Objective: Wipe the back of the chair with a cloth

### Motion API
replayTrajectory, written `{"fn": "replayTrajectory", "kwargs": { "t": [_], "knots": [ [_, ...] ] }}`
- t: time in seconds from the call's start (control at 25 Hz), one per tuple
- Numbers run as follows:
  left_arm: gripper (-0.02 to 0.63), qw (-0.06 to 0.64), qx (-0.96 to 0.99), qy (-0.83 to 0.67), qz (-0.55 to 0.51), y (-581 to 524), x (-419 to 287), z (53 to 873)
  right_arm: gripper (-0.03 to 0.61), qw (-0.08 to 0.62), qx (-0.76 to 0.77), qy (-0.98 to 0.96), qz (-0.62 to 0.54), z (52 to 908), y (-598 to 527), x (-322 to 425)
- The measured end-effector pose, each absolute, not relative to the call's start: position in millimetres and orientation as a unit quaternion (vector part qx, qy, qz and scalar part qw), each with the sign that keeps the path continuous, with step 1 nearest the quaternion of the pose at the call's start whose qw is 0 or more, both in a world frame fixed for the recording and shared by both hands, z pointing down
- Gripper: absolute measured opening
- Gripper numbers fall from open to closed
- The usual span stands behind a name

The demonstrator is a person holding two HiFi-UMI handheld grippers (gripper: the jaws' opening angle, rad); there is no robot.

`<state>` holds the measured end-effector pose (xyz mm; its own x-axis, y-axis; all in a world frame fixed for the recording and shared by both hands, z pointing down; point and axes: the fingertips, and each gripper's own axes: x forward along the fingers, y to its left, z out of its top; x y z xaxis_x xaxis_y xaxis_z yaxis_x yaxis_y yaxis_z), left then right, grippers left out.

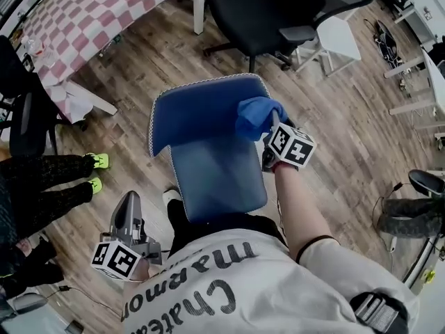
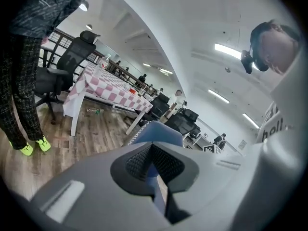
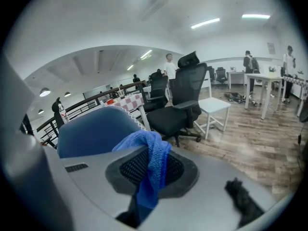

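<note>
My right gripper (image 1: 273, 129) is squeezed tight on a blue cloth (image 1: 256, 115). In the right gripper view the cloth is pinched between the two jaws, and it hangs out over the top and down the front of them. The cloth rests on the blue chair (image 1: 205, 127), close to the chair's right edge and near the edge with the white trim. The cube with the black and white squares (image 1: 289, 147) sits just behind the cloth. My left gripper (image 1: 129, 204) is low on the left, well apart from the cloth and just beside the chair's near corner. Its jaws are pressed together and there is nothing between them. It touches nothing. On the wood floor (image 1: 139, 54) past the chair stand a black office chair (image 1: 268, 16) and a table with a red and white checked cover (image 1: 90, 16). Someone with bright yellow shoes (image 1: 99, 161) stands at the left.
</note>
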<state>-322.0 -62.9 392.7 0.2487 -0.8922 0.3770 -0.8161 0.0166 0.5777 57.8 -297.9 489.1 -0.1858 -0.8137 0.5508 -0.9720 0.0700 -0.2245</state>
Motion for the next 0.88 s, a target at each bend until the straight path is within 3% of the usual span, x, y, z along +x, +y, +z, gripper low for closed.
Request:
{"fn": "replayTrajectory", "kwargs": {
  "t": [0.4, 0.88],
  "knots": [
    [0.004, 0.384, 0.749, -0.54, -0.002, -97, -354, 411, 0.048, 0.128, 0.624, -0.72, 0.277, 490, -267, -11],
    [0.005, 0.385, 0.832, -0.398, 0.033, -108, -324, 456, 0.048, 0.149, 0.519, -0.806, 0.243, 491, -226, -155]
  ]
}}
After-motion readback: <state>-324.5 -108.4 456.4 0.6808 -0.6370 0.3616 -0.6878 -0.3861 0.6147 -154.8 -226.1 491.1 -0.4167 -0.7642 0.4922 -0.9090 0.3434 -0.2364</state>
